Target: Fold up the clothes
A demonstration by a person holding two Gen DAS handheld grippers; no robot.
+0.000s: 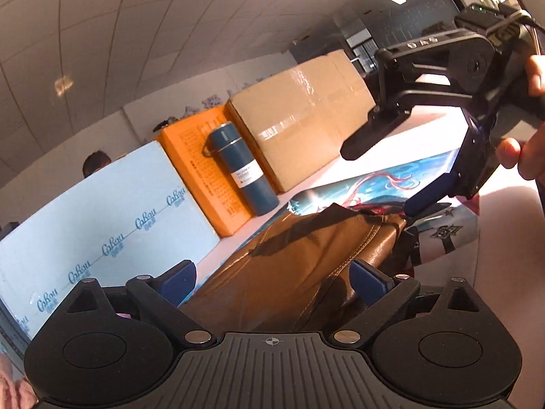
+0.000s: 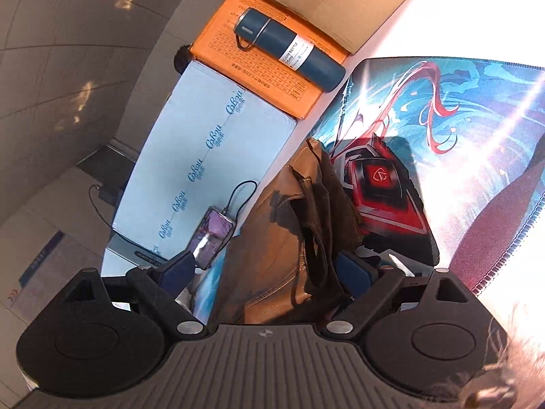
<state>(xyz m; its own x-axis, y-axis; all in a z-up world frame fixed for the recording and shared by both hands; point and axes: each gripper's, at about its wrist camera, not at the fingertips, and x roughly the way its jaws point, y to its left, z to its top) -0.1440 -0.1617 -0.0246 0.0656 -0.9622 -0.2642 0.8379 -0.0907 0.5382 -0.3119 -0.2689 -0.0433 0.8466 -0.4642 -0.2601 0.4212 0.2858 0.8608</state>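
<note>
Presently both grippers, left (image 1: pixel 274 281) and right (image 2: pixel 270 271), are held spread wide; brown garment (image 1: pixel 299 255) is seen between fingers, unpinched, on mat (image 2: pixel 460 109).

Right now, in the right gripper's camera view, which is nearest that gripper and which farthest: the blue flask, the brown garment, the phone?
1. Brown leather garment, lying between the open fingers of the right gripper.
2. Phone, just left, cable plugged in.
3. Blue vacuum flask, far back against the orange box.

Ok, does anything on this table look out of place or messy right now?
The brown garment lies bunched and creased on the printed mat, not flat. The phone sits close by with its cable trailing.
</note>
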